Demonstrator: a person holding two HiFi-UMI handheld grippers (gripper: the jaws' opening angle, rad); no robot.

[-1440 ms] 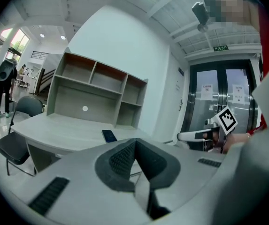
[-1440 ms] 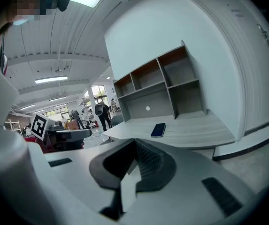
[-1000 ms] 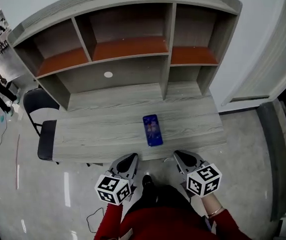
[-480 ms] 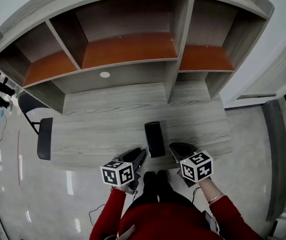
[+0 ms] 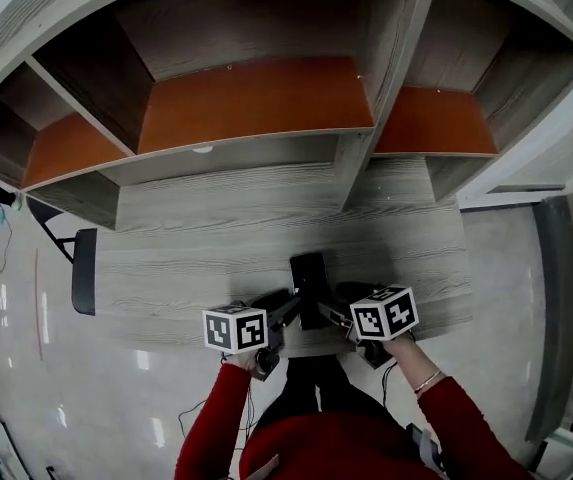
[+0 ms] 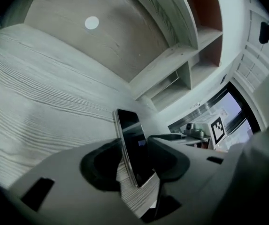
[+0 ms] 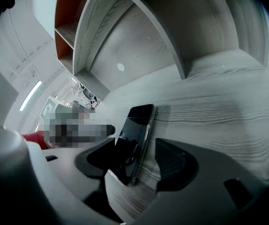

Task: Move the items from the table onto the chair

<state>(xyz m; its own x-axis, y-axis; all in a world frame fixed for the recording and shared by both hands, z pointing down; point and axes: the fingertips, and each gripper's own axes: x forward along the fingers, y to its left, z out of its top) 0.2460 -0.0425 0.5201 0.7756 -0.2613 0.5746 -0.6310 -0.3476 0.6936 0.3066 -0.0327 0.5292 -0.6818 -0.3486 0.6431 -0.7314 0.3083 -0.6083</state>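
A dark phone (image 5: 309, 276) lies flat on the grey wooden table (image 5: 186, 268), close to its front edge. Both grippers are at the phone's near end. My left gripper (image 5: 290, 306) reaches in from the left and my right gripper (image 5: 329, 314) from the right. In the left gripper view the phone (image 6: 130, 146) lies between the jaws with bare table showing beside it. The right gripper view shows the phone (image 7: 135, 142) the same way, with a gap to the right pad. Both pairs of jaws have just been opening and neither presses on the phone. The black chair (image 5: 84, 271) stands past the table's left end.
A grey shelf unit with orange boards (image 5: 256, 103) stands on the back of the table and overhangs it. The pale glossy floor (image 5: 26, 368) lies to the left, with a cable on it. A door or cabinet front (image 5: 556, 148) is on the right.
Both grippers have come forward and down from below the table's edge to the phone's near end, and their jaws have opened. The phone's screen has gone from blue to dark.
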